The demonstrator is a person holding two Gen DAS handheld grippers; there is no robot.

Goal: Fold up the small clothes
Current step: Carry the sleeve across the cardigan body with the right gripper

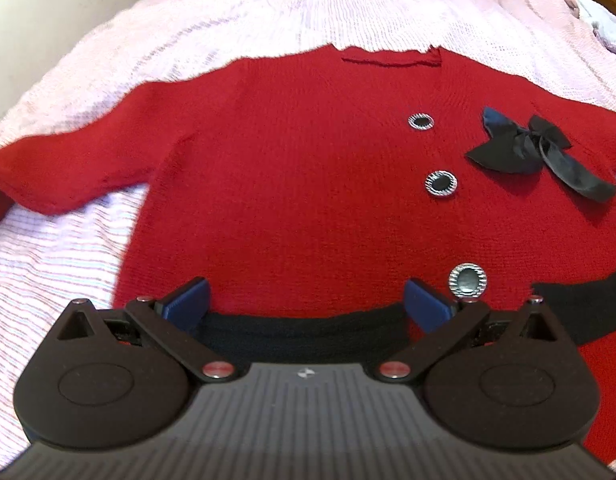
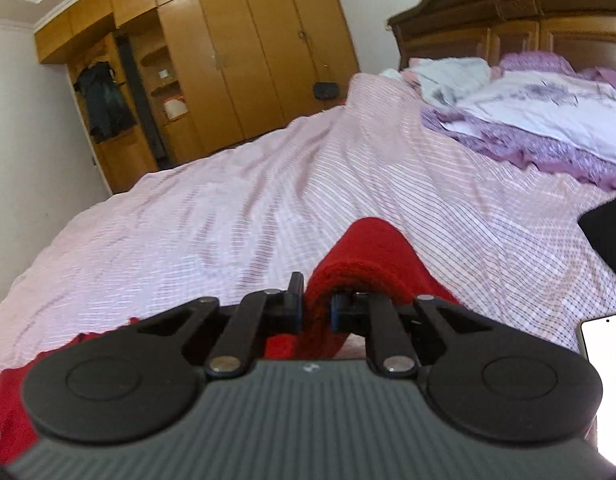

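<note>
A small red knitted cardigan [image 1: 300,184] lies flat on the pink striped bedspread [image 1: 228,20], with three silver-rimmed buttons [image 1: 440,184], a black bow [image 1: 536,152] and a black hem band [image 1: 304,328]. My left gripper [image 1: 306,300] hovers open over the hem, its blue pads [image 1: 188,300] wide apart and nothing pressed between them. In the right wrist view my right gripper [image 2: 316,304] is shut on a fold of the red cardigan [image 2: 364,256], lifted above the bedspread [image 2: 228,208]; the knit drapes over the right finger.
Purple and white bedding [image 2: 548,120] and a pile of pale clothes [image 2: 448,76] lie near the wooden headboard [image 2: 508,12]. A wooden wardrobe [image 2: 248,52] stands beyond the bed. A phone [image 2: 606,364] and a dark item [image 2: 608,232] lie at the right edge.
</note>
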